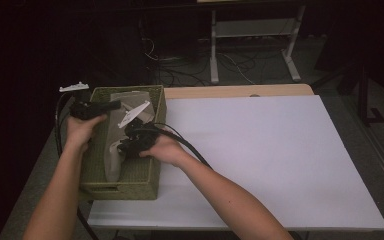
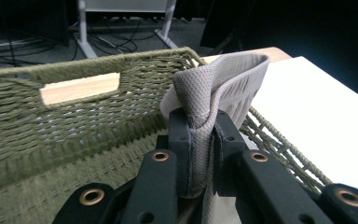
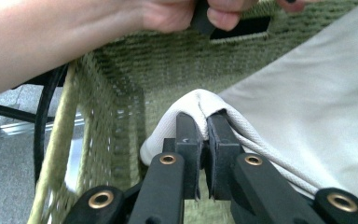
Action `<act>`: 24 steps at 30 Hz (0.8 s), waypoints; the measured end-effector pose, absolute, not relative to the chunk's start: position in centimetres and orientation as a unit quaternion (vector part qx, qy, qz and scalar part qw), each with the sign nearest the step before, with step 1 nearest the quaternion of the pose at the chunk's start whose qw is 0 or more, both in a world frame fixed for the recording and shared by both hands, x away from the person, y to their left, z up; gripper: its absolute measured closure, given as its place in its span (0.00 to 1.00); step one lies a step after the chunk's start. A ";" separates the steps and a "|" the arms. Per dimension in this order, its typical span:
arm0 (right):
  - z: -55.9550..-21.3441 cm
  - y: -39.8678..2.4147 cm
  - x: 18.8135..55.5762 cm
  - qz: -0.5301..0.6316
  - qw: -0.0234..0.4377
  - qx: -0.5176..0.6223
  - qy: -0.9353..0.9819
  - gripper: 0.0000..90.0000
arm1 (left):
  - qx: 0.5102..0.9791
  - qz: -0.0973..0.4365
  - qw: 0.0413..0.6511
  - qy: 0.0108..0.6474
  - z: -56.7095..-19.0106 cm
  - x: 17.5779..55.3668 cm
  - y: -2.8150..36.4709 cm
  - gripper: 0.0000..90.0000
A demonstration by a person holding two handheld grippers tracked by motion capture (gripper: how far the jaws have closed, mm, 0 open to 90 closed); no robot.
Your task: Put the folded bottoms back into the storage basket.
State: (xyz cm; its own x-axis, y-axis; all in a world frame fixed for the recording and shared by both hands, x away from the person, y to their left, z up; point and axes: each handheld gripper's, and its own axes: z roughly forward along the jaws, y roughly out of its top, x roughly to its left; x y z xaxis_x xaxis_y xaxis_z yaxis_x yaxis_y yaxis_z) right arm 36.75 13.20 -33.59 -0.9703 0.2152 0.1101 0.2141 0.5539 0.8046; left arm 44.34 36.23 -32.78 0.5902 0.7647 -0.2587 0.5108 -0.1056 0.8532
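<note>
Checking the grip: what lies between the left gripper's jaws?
A fold of grey cloth, pinched in the shut left gripper over the green basket, seen in the left gripper view.

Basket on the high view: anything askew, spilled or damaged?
Nothing stands out. The green woven basket sits upright at the table's left edge, weave intact. The grey cloth lies inside it, bunched where the left gripper and the right gripper pinch folds of it. No spill is visible.

I work in what looks like a lab: behind my table [image 1: 260, 150] a dark floor with tangled cables [image 1: 180, 70] and a white metal stand [image 1: 252, 37].
</note>
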 end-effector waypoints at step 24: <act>-32.0 6.3 36.0 0.473 -0.009 0.146 0.869 0.52 | 0.744 0.110 0.480 0.451 -34.5 47.0 33.8 0.88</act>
